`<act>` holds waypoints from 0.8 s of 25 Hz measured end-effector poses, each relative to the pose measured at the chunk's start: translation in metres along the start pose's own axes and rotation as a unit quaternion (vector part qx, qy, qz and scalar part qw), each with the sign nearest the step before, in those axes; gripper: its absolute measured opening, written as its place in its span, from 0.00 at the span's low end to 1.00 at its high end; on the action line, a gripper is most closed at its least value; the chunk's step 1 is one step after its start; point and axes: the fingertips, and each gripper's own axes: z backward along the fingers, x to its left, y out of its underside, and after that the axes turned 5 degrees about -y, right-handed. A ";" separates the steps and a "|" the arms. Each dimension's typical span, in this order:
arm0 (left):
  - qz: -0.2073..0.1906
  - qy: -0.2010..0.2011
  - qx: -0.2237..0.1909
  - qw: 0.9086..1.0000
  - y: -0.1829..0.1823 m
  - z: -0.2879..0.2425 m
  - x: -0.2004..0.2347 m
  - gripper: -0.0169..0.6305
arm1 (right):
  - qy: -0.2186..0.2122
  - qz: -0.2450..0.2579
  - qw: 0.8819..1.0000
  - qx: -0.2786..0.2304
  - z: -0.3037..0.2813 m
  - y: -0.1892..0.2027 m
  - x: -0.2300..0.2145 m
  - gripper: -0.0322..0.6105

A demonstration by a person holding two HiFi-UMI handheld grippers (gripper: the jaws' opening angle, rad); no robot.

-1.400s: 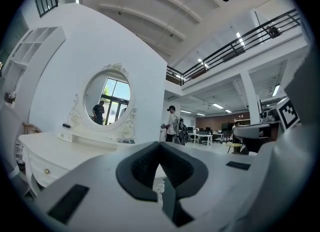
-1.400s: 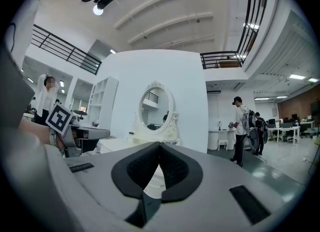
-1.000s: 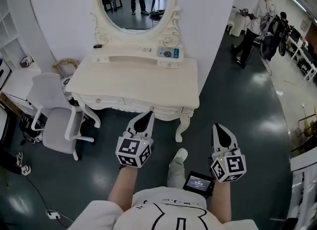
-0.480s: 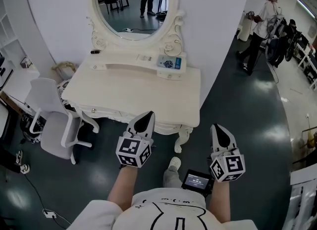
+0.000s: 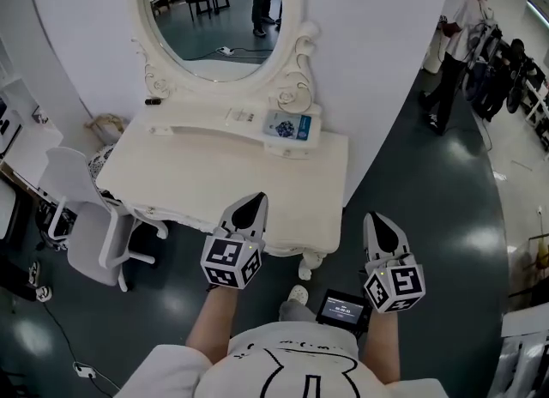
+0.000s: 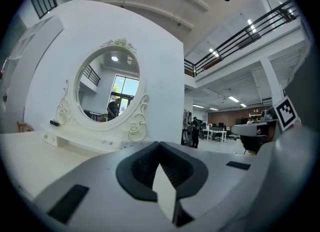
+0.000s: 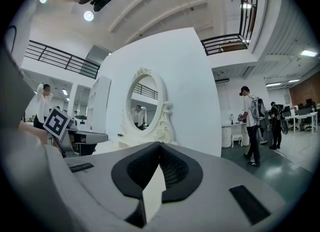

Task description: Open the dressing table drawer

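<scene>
We hold the left gripper (image 5: 256, 199) and the right gripper (image 5: 376, 218) level in front of the cream dressing counter (image 5: 214, 173); the fingers of both are clenched tip to tip with nothing between them, as each gripper view shows; the left gripper reaches over the counter's near edge, the right one is off its right corner, above the dark floor (image 5: 429, 208); the drawer (image 5: 184, 220) sits in the front apron under that near edge, seen only as a thin strip and flush with it; an oval mirror (image 5: 219, 10) rises at the back; a white chair (image 5: 86, 216) stands at the left end; a person (image 5: 459, 45) stands well apart at the right.
</scene>
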 end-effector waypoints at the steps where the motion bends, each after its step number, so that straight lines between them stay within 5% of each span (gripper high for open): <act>1: -0.001 0.000 0.001 1.000 0.000 -0.010 0.000 0.03 | -0.001 -0.002 1.000 0.000 -0.007 0.000 -0.008 0.08; 20: -0.001 -0.010 0.039 0.999 0.013 -0.119 0.018 0.03 | -0.034 -0.022 0.999 0.020 -0.105 0.016 -0.077 0.08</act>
